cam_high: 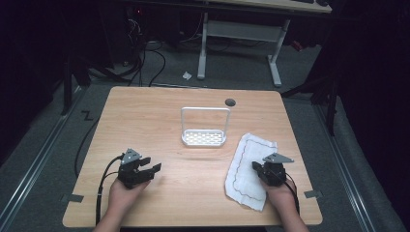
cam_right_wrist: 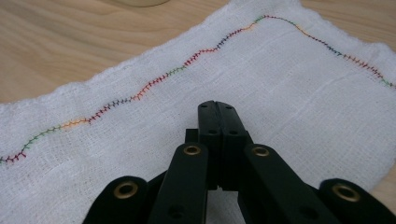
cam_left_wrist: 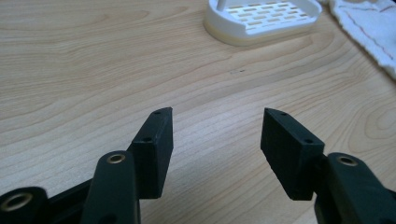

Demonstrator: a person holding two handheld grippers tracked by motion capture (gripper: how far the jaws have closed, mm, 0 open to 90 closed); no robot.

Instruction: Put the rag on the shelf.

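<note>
Cloth (cam_high: 247,169) lay flat at right side of table (cam_high: 159,106), right gripper (cam_right_wrist: 218,106) over it, jaws pressed together, no visible fold pinched. Left gripper (cam_left_wrist: 215,133) spread over bare wood, holding nothing. Cloth looked thin, limp, light, likely to sag and bunch; best grabbed at stitched edge or corner. White slotted rack (cam_high: 204,137) was empty.

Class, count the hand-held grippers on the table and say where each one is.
2. The left hand-held gripper rests on bare wood near the front left; the right hand-held gripper sits over the white cloth at the front right.
</note>
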